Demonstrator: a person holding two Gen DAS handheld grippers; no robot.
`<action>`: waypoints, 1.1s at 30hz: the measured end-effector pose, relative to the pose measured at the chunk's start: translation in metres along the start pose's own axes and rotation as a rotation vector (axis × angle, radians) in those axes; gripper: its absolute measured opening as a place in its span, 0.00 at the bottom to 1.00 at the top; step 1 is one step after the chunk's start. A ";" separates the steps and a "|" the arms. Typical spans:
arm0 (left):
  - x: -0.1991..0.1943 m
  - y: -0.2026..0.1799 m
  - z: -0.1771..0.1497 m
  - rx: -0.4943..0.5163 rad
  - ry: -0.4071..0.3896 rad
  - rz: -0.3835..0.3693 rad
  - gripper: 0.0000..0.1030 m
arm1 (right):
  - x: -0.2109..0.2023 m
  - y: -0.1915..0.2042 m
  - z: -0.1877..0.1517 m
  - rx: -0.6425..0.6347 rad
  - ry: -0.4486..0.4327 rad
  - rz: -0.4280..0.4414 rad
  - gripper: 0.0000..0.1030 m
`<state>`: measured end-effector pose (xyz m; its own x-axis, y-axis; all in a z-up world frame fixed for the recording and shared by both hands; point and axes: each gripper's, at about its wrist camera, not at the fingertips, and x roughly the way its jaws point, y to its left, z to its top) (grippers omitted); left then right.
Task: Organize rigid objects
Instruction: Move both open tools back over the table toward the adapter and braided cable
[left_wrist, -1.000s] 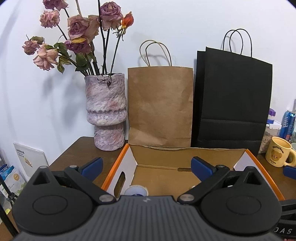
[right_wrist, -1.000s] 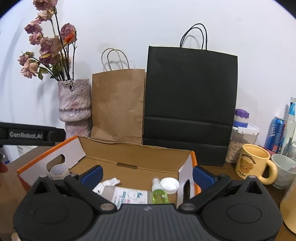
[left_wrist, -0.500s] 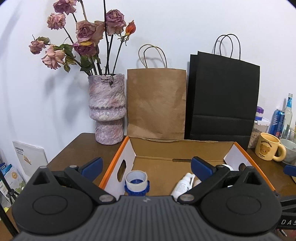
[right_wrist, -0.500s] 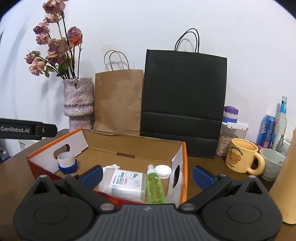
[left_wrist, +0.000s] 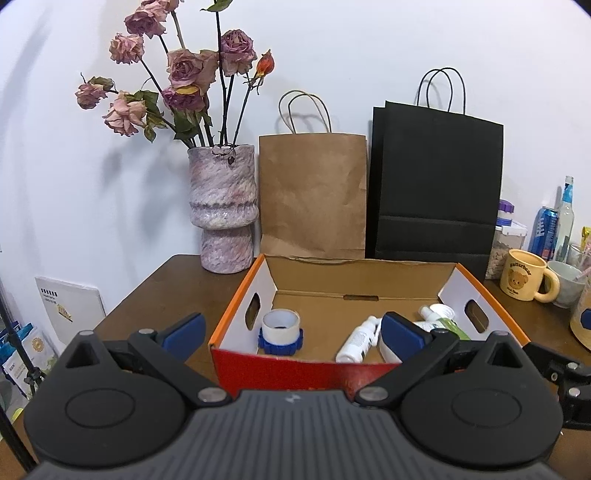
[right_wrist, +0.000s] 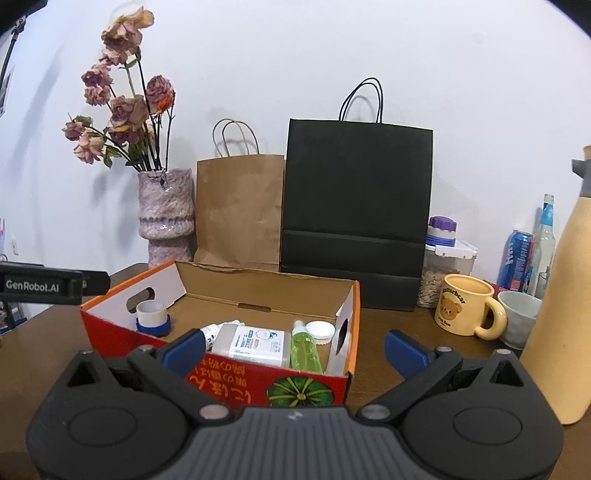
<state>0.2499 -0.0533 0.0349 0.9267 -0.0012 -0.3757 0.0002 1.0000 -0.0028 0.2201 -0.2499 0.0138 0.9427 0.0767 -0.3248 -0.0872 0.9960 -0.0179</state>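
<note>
An open cardboard box (left_wrist: 236, 314) (right_wrist: 351, 325) with orange rim and red front stands on the brown table. Inside it lie a tape roll on a blue ring (left_wrist: 280, 328) (right_wrist: 151, 315), a small white bottle (left_wrist: 358, 339), a white labelled bottle (right_wrist: 255, 341), a green spray bottle (right_wrist: 304, 347) and a white cap (right_wrist: 320, 328). My left gripper (left_wrist: 291, 332) is open and empty, just in front of the box. My right gripper (right_wrist: 295, 349) is open and empty, in front of the box's right end.
A vase of dried roses (left_wrist: 221, 206), a brown paper bag (left_wrist: 314, 199) and a black paper bag (left_wrist: 436, 184) stand behind the box. A yellow bear mug (right_wrist: 465, 310), a grey cup (right_wrist: 517, 317), a can, bottles, a jar and a tall beige flask (right_wrist: 561, 302) stand at the right.
Both grippers have pulled back and away from the box. More of the box front and its contents shows now. Both stay open and empty.
</note>
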 end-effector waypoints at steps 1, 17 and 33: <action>-0.004 0.000 -0.002 0.001 -0.001 -0.001 1.00 | -0.004 -0.001 -0.001 0.002 -0.001 0.000 1.00; -0.036 0.004 -0.030 -0.008 0.023 -0.012 1.00 | -0.039 -0.013 -0.033 0.005 0.037 -0.012 1.00; -0.024 0.010 -0.051 -0.008 0.101 -0.011 1.00 | -0.029 -0.023 -0.061 0.001 0.144 -0.029 1.00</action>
<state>0.2085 -0.0438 -0.0038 0.8843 -0.0126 -0.4667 0.0067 0.9999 -0.0144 0.1749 -0.2779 -0.0344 0.8888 0.0410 -0.4564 -0.0604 0.9978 -0.0279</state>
